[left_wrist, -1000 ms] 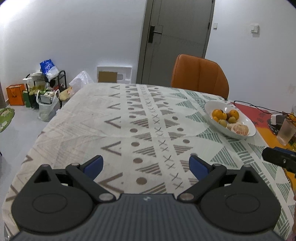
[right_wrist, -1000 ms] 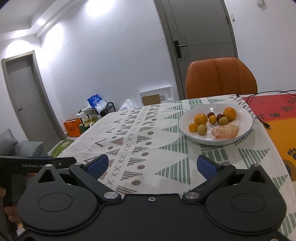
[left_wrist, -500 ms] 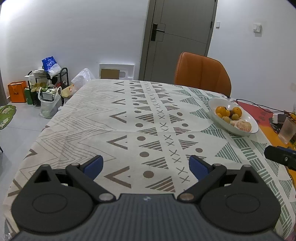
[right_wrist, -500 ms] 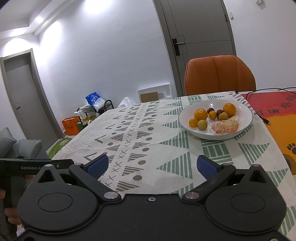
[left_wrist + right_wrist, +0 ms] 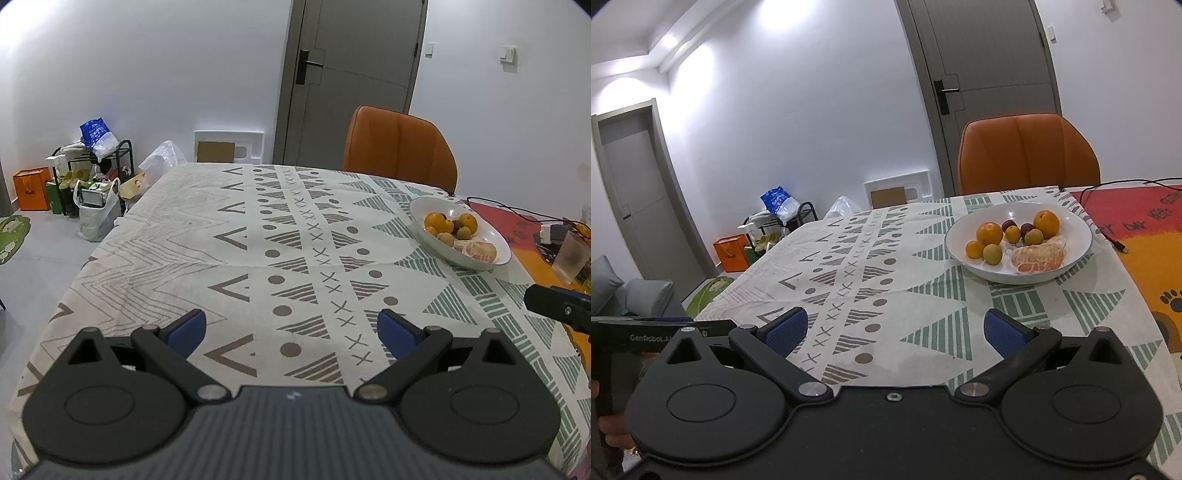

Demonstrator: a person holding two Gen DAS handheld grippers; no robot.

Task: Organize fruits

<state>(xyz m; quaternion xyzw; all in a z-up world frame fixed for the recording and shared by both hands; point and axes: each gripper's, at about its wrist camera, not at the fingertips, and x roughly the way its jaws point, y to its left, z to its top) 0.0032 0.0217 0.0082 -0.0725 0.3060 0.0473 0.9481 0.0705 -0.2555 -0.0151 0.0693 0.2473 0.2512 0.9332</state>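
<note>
Glossy white shallow ceramic bowl (image 5: 1071,229) sits on far right part of table, w/ round oranges (image 5: 989,233), small yellow-green & dark red fruits, plus a peeled segmented citrus (image 5: 1038,258) w/ white pith. It rests on a matte cloth (image 5: 258,236) printed w/ grey chevrons, brown dots, green striped triangles; orange padded chair (image 5: 1027,151) behind. Left gripper (image 5: 291,330) & right gripper (image 5: 893,328): blue ribbed pads spread wide, nothing between, both low over cloth's near edge; left unit's black body reads approx "GenRobot.AI".
</note>
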